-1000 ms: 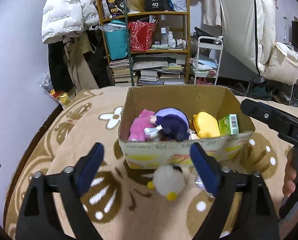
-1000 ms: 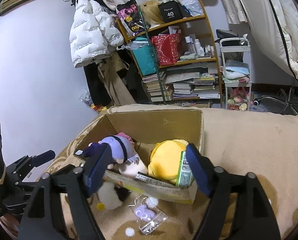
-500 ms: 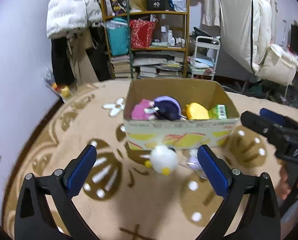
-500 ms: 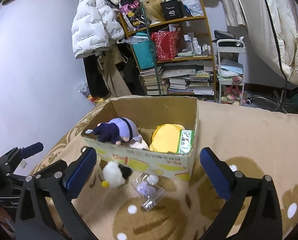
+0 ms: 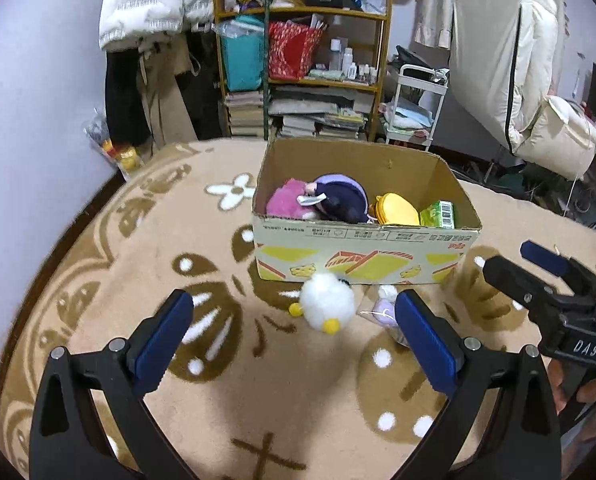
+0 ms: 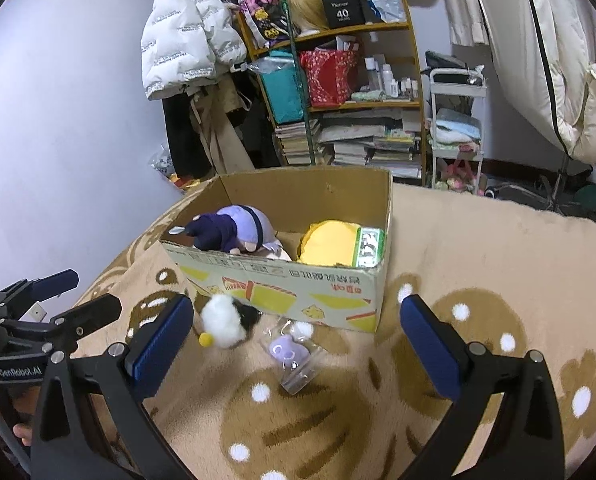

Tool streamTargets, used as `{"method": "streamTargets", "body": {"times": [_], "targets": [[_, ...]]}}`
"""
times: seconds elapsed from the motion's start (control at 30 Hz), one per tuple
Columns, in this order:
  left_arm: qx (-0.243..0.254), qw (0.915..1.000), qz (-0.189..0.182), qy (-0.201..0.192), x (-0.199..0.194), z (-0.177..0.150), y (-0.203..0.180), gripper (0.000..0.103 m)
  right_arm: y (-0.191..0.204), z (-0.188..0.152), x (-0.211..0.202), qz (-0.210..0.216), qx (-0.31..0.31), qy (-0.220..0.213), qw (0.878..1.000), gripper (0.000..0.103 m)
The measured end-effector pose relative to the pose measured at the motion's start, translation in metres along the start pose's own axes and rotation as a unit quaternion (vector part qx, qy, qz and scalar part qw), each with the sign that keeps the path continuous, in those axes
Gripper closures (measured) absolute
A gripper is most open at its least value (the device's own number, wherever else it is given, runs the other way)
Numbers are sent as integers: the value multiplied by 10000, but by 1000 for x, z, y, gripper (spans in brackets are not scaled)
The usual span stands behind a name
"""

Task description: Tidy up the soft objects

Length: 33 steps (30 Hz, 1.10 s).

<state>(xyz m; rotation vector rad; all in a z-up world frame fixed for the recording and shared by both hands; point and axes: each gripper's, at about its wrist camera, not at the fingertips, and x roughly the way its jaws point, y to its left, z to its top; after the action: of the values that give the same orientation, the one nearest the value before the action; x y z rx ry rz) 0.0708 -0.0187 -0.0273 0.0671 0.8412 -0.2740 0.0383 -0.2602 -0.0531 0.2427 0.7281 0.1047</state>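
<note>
An open cardboard box (image 5: 362,256) (image 6: 281,288) stands on the patterned rug. It holds a pink plush (image 5: 281,202), a purple and navy plush doll (image 5: 340,198) (image 6: 233,226), a yellow plush (image 5: 396,210) (image 6: 330,242) and a green packet (image 5: 438,214) (image 6: 368,248). A white fluffy toy with yellow feet (image 5: 326,302) (image 6: 223,320) lies on the rug in front of the box, next to a small purple toy in a clear bag (image 6: 287,354) (image 5: 384,308). My left gripper (image 5: 293,336) is open and empty, just short of the white toy. My right gripper (image 6: 298,346) is open and empty above the bagged toy.
A cluttered shelf (image 5: 302,60) with books, bags and bottles stands behind the rug, with hanging coats (image 5: 149,4) to its left and a white cart (image 5: 416,108) to its right. The rug (image 5: 157,248) ends at a dark floor strip and wall on the left.
Both grippers have pulled back from the box and opened wider. The box and the toys on the rug have not moved.
</note>
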Motion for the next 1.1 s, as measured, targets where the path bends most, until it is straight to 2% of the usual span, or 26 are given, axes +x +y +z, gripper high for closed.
{"method": "streamTargets", "body": {"times": [0.13, 0.27, 0.5, 0.7, 1.1], "targets": [[-235, 9994, -113, 226, 18, 4, 10, 3, -2, -1, 10, -2, 29, 136, 9999, 0], [-364, 9989, -55, 307, 31, 8, 15, 3, -5, -4, 21, -102, 57, 257, 9996, 0], [-212, 9988, 13, 446, 51, 13, 10, 3, -2, -9, 44, -88, -65, 576, 9983, 0], [-7, 9975, 33, 700, 74, 15, -2, 3, 4, -18, 67, -178, -265, 928, 9952, 0], [88, 9912, -14, 1324, 117, 14, -6, 3, 5, -29, 102, -45, -258, 1353, 9905, 0]]}}
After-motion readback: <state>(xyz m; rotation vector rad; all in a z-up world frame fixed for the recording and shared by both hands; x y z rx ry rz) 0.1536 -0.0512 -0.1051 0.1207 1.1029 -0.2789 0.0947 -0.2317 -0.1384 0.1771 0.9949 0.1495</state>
